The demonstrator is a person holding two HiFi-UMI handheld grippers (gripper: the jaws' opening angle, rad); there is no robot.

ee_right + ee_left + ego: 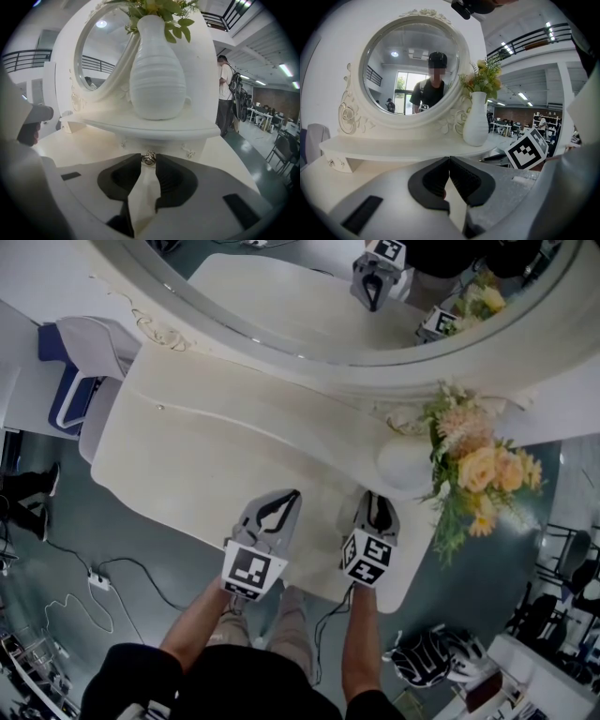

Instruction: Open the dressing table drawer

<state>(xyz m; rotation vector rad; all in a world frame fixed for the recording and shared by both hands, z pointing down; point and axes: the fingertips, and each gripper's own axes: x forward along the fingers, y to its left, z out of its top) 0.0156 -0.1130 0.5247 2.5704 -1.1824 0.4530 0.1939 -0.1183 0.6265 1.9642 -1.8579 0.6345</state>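
The white dressing table (206, 456) has a raised shelf under its round mirror (309, 296). A small drawer front (161, 142) sits beneath that shelf, below the vase. Its little silver knob (149, 159) lies between the tips of my right gripper (149, 161), and both pads press on it. In the head view the right gripper (376, 498) points at the shelf's front by the vase. My left gripper (287, 499) rests over the tabletop beside it, jaws shut with nothing between them (449, 160).
A white vase (405, 465) with peach and yellow flowers (473, 470) stands on the shelf right above the drawer. A chair (80, 362) stands at the table's left end. Cables (103, 577) and a bag (427, 657) lie on the floor.
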